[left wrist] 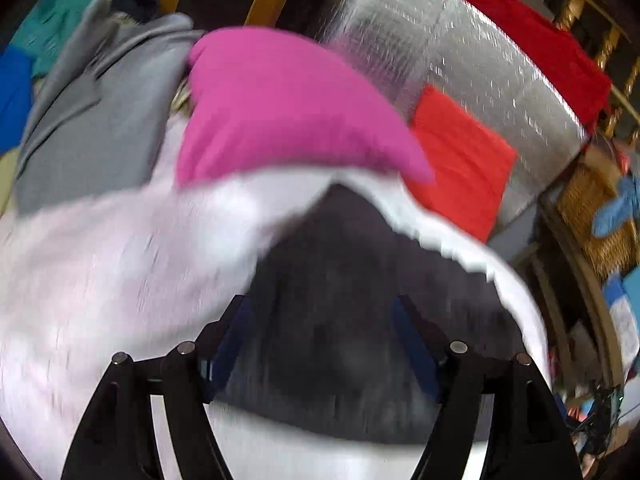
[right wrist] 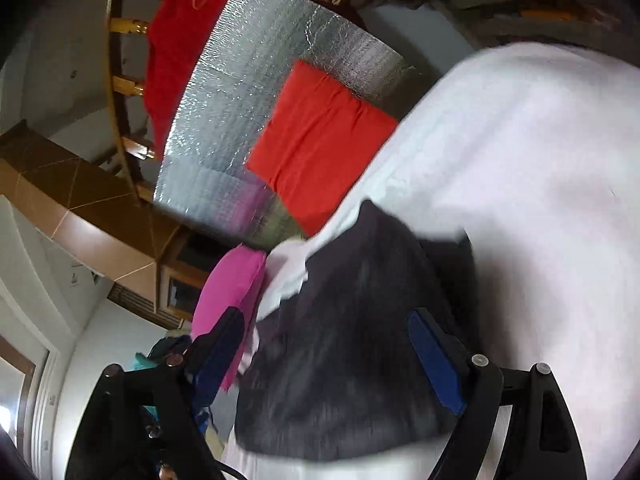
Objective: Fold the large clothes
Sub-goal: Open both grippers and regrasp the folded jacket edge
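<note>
A dark charcoal garment [left wrist: 340, 248] lies bunched on a wide white cloth [left wrist: 100, 280]. My left gripper [left wrist: 322, 340] is open above it; its blue pads [left wrist: 232, 344] stand wide apart with the dark fabric showing between them, untouched. In the right wrist view the same dark garment [right wrist: 360, 272] rests on the white cloth [right wrist: 540, 200]. My right gripper [right wrist: 328, 360] is open too, its blue pads [right wrist: 436, 364] on either side of the fabric without pressing it. The picture is blurred.
A folded pink garment [left wrist: 280, 108] and a folded orange-red one [left wrist: 460, 160] lie beyond, on a silver foil mat [left wrist: 460, 40]. A grey garment [left wrist: 100, 120] lies at the left. A red cloth [left wrist: 540, 48] hangs on a wooden chair; a wicker basket [left wrist: 592, 208] stands right.
</note>
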Motion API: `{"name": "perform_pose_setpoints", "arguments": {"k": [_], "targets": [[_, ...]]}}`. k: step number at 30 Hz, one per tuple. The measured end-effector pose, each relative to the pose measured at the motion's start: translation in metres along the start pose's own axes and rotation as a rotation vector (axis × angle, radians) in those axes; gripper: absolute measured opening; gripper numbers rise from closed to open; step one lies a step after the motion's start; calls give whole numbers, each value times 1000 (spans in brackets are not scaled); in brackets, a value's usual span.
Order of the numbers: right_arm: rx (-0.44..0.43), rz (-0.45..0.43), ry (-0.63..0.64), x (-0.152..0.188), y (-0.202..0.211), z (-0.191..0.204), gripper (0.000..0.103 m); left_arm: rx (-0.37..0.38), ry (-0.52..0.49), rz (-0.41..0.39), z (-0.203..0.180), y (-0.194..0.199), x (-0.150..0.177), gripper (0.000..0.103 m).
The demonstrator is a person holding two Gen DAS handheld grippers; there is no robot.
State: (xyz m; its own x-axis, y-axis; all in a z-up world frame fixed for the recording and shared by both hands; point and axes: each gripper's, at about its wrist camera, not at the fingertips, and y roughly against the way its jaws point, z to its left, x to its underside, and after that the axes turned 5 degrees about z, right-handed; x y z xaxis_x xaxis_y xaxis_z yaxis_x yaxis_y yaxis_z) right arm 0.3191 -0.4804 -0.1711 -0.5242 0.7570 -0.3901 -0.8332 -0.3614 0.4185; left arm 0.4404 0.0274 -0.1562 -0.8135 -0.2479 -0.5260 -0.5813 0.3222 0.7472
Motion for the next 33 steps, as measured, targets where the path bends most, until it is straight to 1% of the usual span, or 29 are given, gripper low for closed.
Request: {"name": "perform_pose_setpoints", "arguments": {"k": [1,3,4,6,7,8,9,11,12,14,16,18,20,22,24,25,26,27,28,29,30,31,33], "targets": [[1,11,-8,15,7,-3,87,-31,-17,24,-1,4,24,75],[13,31,-35,40,14,-9,87,-57,-8,48,3,5,49,75],[13,47,-67,56,15,-16,87,-61,24,79,8,1,61,75],[24,80,-115,70,9,-28,87,-25,77,145,14,-12,64,75],[40,99,-144,71,3,-33,87,0,134,168,23,-17,64,75],[47,112,-169,72,-2,-37,87,13,164,156,29,-20,63,75],[43,114,-183,70,-8,-41,87,25,199,123,36,-22,62,75],[49,114,-195,67,-17,-47,87,24,236,86,47,-30,60,75],[62,114,-204,64,-25,-51,87,26,249,87,49,-34,58,75],[72,114,-224,58,-37,-58,87,71,308,108,61,-47,51,75],[59,88,-223,50,-44,-60,87,114,358,108,67,-55,48,75],[59,65,-219,42,-50,-63,88,132,388,110,72,-61,43,77],[66,63,-238,38,-60,-69,89,151,408,110,76,-69,38,78],[83,48,-201,32,-67,-67,89,172,418,121,77,-80,36,79],[97,44,-173,28,-72,-63,89,206,460,123,83,-88,37,79],[105,41,-147,27,-75,-61,88,218,480,111,86,-90,36,79],[119,37,-124,26,-78,-59,83,218,481,101,88,-92,35,79],[143,36,-102,26,-80,-56,68,213,469,90,87,-91,35,75],[167,39,-82,25,-81,-55,61,204,447,80,85,-90,34,63],[171,43,-67,25,-81,-54,53,191,426,74,81,-89,32,58],[171,39,-59,25,-78,-54,48,176,401,65,75,-86,31,50],[180,29,-40,26,-76,-48,46,165,376,52,71,-82,30,43],[211,18,2,29,-76,-35,41,145,346,38,64,-77,27,37]]}}
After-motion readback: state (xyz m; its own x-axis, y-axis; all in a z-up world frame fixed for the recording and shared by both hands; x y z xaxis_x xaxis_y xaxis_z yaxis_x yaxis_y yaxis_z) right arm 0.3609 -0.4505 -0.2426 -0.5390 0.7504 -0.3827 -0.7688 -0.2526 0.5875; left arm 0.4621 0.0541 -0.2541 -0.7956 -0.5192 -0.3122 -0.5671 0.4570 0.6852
